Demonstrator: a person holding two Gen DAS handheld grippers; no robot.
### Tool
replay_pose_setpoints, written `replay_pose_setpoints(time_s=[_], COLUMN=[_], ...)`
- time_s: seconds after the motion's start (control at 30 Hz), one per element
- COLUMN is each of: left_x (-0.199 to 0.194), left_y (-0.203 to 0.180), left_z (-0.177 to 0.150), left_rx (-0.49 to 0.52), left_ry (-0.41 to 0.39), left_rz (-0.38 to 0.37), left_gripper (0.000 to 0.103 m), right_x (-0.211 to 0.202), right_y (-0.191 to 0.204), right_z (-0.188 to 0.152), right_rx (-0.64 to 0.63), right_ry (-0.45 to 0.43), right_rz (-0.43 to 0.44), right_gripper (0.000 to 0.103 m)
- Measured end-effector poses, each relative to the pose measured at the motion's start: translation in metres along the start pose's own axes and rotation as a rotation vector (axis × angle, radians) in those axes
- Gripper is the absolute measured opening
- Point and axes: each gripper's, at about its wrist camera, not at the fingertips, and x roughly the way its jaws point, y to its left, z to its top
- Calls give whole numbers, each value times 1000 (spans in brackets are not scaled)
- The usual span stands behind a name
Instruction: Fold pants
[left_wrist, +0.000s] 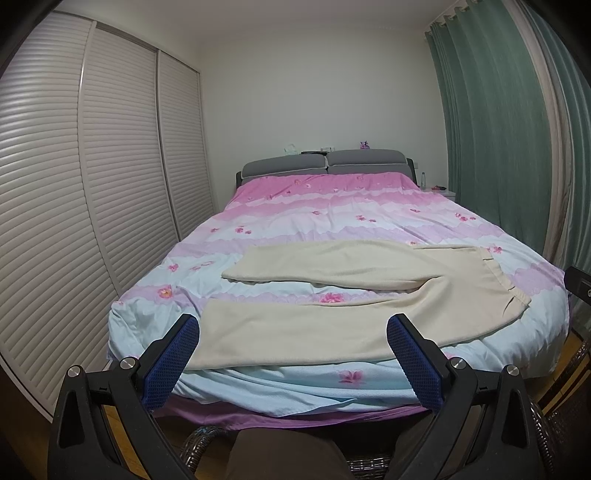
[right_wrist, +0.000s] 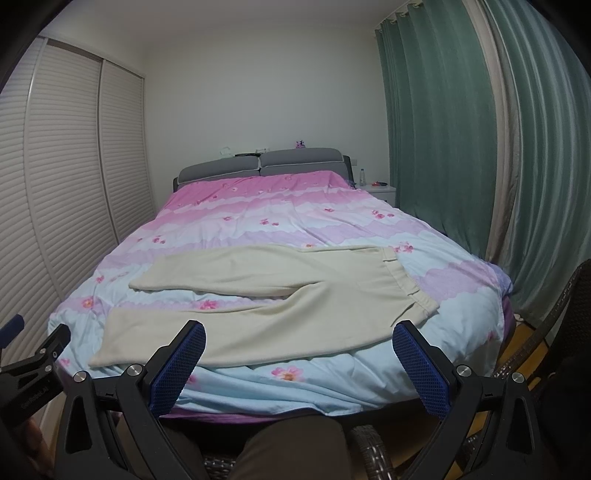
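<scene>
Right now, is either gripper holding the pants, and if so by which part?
Nothing is held. The left gripper and right gripper are both open, short of the cream pants, which lie spread flat on the bed.

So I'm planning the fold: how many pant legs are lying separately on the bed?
2. The far leg lies across the quilt; the near leg runs along the bed's foot edge. Both meet at the waistband on the right.

Bed (left_wrist: 258, 380) with pink-blue floral duvet, cream pants (left_wrist: 332, 295) spread flat on it
</scene>
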Motion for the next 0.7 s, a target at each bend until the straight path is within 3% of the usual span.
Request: replay_pose_setpoints(time_s=[0.7], left_x=[2], left_y=[0], left_z=[-2], left_rx=[4], left_ry=[-1], left_rz=[7], left_gripper=[103], right_x=[0], right_y=[0], right_z=[0], right_rx=[1], right_ry=[0], right_rz=[2], right_gripper=[103])
